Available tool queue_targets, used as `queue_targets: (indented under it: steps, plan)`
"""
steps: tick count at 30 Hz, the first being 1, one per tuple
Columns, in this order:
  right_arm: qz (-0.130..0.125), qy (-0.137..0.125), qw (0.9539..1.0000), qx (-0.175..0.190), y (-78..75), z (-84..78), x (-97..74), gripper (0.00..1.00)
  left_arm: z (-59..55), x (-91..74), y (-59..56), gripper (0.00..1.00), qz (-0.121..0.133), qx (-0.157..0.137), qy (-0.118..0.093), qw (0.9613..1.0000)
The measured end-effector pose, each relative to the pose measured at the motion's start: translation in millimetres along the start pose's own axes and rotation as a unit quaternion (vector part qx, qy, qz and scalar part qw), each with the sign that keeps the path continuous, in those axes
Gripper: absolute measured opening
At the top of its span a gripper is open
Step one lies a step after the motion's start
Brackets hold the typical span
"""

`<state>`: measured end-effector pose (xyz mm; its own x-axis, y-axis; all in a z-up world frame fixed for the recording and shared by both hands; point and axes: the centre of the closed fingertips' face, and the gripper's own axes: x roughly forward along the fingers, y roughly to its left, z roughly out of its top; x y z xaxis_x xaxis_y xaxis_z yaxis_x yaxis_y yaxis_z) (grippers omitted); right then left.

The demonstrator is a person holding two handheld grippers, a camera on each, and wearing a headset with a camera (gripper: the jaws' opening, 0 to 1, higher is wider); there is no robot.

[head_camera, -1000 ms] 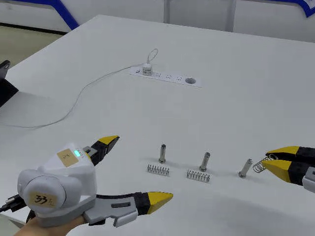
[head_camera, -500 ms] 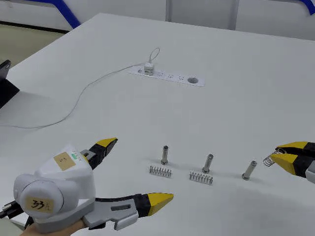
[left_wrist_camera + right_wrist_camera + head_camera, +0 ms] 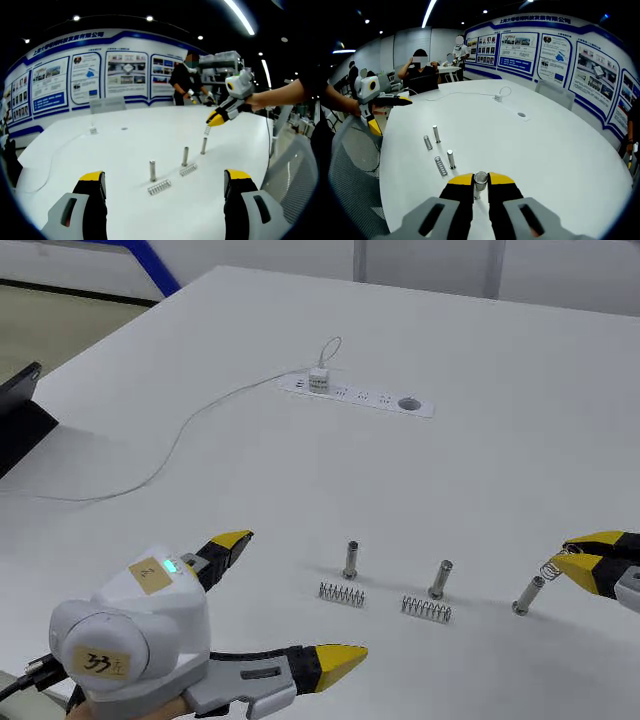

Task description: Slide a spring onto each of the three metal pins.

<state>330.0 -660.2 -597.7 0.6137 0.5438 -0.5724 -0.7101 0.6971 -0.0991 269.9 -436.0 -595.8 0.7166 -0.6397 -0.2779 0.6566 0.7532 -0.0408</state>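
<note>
**Held spring closes in on the right-hand pin; none seated yet**

Your right gripper [image 3: 562, 550] has brought the held spring [image 3: 480, 179] nearer to the top of the right-hand pin [image 3: 528, 593] than it was half a second ago. Its jaws are nearly closed, pinching the spring's upper coils, and the rest hangs free toward the pin. In the left gripper view the spring sits just above the pin's tip. Whether the lowest coil has caught the tip yet is too fine to tell.

By my reading you are on the first of three. No pin wears a spring down its shaft so far. The left pin [image 3: 350, 559] and the middle pin [image 3: 440, 579] stand bare and upright on the table [image 3: 480, 470]. Just in front of each lies its partner, the left spring [image 3: 342, 593] and the middle spring [image 3: 427, 609], both flat on their sides and untouched.

Your left gripper [image 3: 287, 600] hovers on the near side of the left pin, its jaws spread wide with nothing between them.

That leaves dropping this spring home, then picking up and threading the other two.
</note>
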Motion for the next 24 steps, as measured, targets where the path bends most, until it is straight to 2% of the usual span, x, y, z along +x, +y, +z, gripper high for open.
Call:
queue_targets:
  steps: [12,24]
  plan:
    - [-0.002,0.006,0.9998,0.02,0.8,-6.9,6.8,0.11,-1.7,1.0,0.4,1.0,-0.001,-0.004,0.004,1.0]
    - [0.0,0.027,0.9994,0.02,5.2,-16.4,11.8,0.11,-5.0,1.7,-0.7,1.0,-0.003,-0.003,0.013,0.9999]
